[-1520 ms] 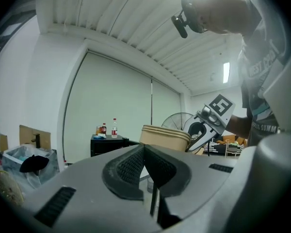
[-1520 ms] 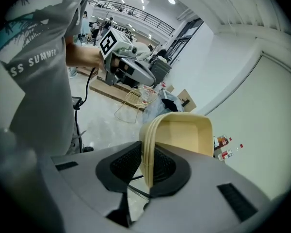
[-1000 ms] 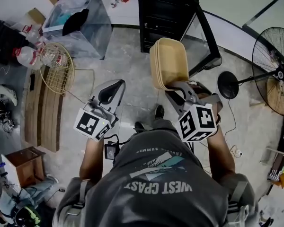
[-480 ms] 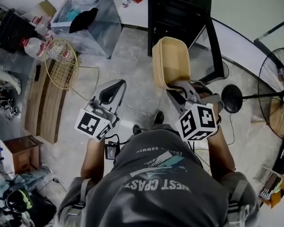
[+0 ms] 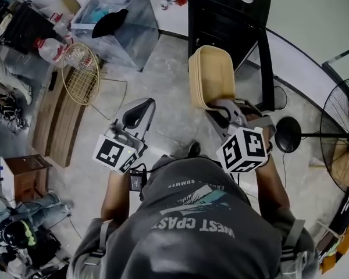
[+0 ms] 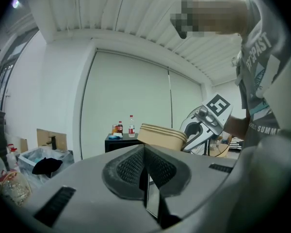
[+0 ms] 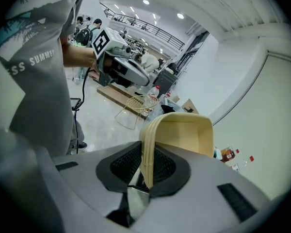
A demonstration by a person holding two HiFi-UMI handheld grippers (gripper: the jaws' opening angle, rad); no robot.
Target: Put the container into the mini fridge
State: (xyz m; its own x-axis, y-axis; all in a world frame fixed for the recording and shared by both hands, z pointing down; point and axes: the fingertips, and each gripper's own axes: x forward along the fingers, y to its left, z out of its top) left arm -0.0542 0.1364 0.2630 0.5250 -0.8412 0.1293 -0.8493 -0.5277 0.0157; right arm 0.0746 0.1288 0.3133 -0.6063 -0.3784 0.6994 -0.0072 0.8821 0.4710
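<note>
At the far left of the head view, one wire basket (image 5: pixel 80 79) lies beside a stack of wooden boards (image 5: pixel 49 129). Of the two grippers, the left gripper (image 5: pixel 138 110) is held over the floor with its jaws brought together and nothing between them. Further right, one tan container (image 5: pixel 211 74) is held on edge above the floor. Its rim is pinched between the nearly closed jaws of the right gripper (image 5: pixel 220 104). It is positioned just in front of the single black mini fridge (image 5: pixel 227 16), not inside it. The fridge door (image 5: pixel 266 68) is swung open. Two bottles are seen on the fridge top, a shorter bottle (image 6: pixel 119 127) and a taller bottle (image 6: pixel 131 125). One standing fan (image 5: pixel 343 138) is placed at the far right.
</note>
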